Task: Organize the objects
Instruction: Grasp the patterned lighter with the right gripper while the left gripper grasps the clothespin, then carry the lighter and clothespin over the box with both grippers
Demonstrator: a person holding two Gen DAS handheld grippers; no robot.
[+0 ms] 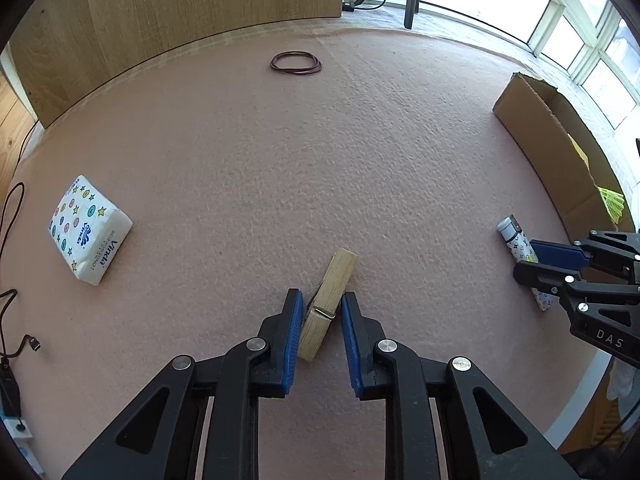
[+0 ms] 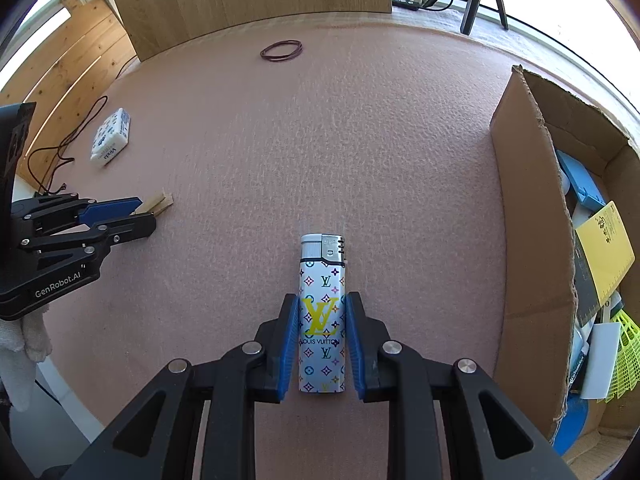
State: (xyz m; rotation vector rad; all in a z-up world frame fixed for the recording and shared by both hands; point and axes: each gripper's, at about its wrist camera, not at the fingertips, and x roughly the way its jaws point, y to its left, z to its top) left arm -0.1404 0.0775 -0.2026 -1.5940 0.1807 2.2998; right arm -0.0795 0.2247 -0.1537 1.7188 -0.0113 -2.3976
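The left tongs (image 1: 320,312) pinch a wooden clothespin (image 1: 329,304) lying on the pink worktop (image 1: 360,160), while the right tongs (image 2: 322,320) grip a patterned lighter (image 2: 322,312) — just beside the open cardboard box (image 2: 532,240).

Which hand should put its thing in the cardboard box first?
Right, probably. The right gripper already clamps the lighter, and the cardboard box sits just beside it. The left gripper is closed around the clothespin farther from the box.
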